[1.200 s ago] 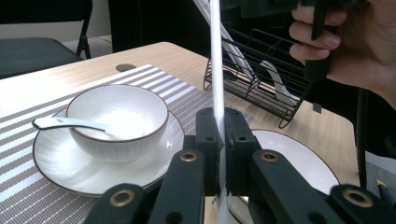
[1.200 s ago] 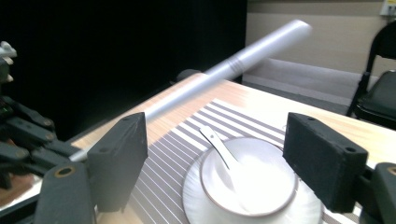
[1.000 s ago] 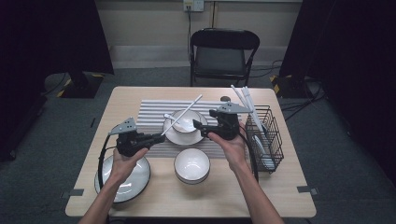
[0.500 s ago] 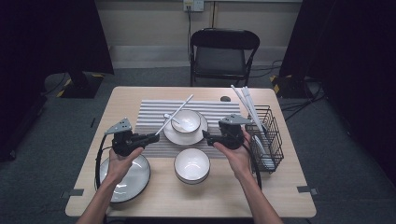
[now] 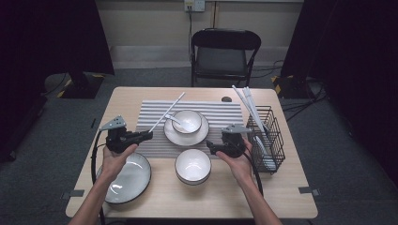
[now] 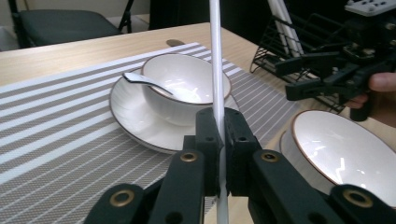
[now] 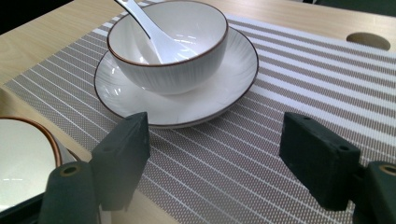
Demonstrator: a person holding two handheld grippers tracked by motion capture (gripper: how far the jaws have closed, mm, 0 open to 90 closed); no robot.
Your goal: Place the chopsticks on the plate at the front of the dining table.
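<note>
Clamping 1 white chopstick point(image 6: 215, 70) between its jaws, the left tool point(image 5: 146, 136) sits at the left edge of the striped placemat point(image 5: 155, 145), the stick slanting up and away toward the far side of the tabletop point(image 5: 281, 187). Its shaft passes just left of the small bowl point(image 5: 187, 121) that holds a white spoon point(image 5: 174, 121) and stands on a saucer point(image 5: 174, 135). The right tool point(image 5: 212, 148) hovers low with jaws wide and nothing between them, near an empty bowl point(image 5: 193, 166) and beside the black wire rack point(image 5: 272, 140). A large plate point(image 5: 131, 180) lies by the left hand point(image 5: 115, 159).
</note>
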